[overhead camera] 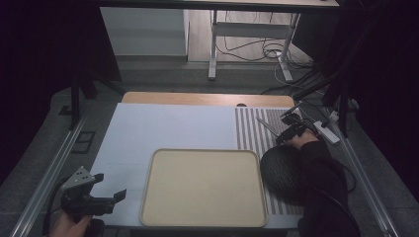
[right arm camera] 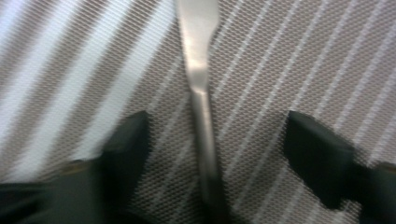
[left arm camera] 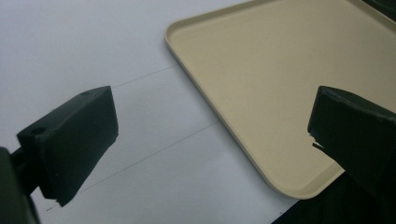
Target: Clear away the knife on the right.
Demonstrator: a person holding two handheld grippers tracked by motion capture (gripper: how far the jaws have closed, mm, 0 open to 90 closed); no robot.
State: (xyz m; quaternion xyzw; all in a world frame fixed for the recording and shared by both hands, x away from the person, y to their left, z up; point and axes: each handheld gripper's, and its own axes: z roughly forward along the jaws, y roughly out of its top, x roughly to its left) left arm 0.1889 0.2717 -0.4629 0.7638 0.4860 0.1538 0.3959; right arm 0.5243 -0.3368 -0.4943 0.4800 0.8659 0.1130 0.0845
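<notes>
Right gripper (right arm camera: 212, 154) jaws open astride the utensil (right arm camera: 201, 93) handle on the far-right striped mat (overhead camera: 252, 129): centre, then close squarely; left gripper (overhead camera: 106, 190) open, idle near-left.

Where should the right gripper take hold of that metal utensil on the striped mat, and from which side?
Grip the narrow handle of the metal utensil, coming straight down from above with one jaw on each long edge. It lies flat on the striped mat, and the handle is its slimmest part. The right gripper already straddles it there, fingers apart and not touching it.
</notes>
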